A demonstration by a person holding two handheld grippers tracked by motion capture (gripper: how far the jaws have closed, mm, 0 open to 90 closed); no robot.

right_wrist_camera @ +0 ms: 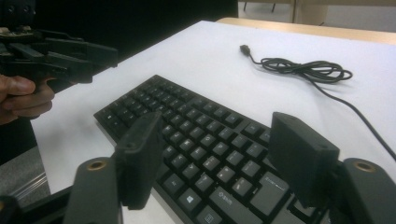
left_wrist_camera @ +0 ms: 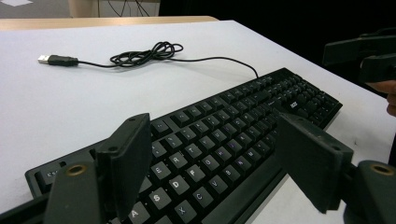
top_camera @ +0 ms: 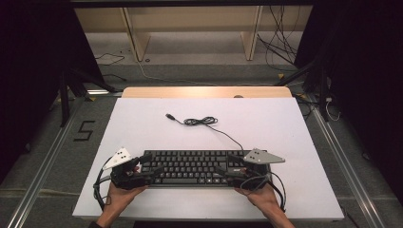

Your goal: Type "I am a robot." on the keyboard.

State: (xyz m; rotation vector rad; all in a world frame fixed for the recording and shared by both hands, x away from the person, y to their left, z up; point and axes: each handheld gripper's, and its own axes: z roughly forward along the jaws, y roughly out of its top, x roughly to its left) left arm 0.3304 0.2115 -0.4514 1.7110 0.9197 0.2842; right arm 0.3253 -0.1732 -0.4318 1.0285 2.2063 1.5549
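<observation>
Both hands reach in from below, the left gripper [top_camera: 151,166] and right gripper [top_camera: 227,166] angled inward, jaws apart.

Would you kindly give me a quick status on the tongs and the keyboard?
Left tongs open over keyboard. Right tongs open, nothing held. Keyboard flat on white board; cable coiled behind, clear.

We see a white table top [top_camera: 142,123], wooden shelving [top_camera: 190,28] behind it, loose cables [top_camera: 278,45] on the grey floor [top_camera: 47,142].
</observation>
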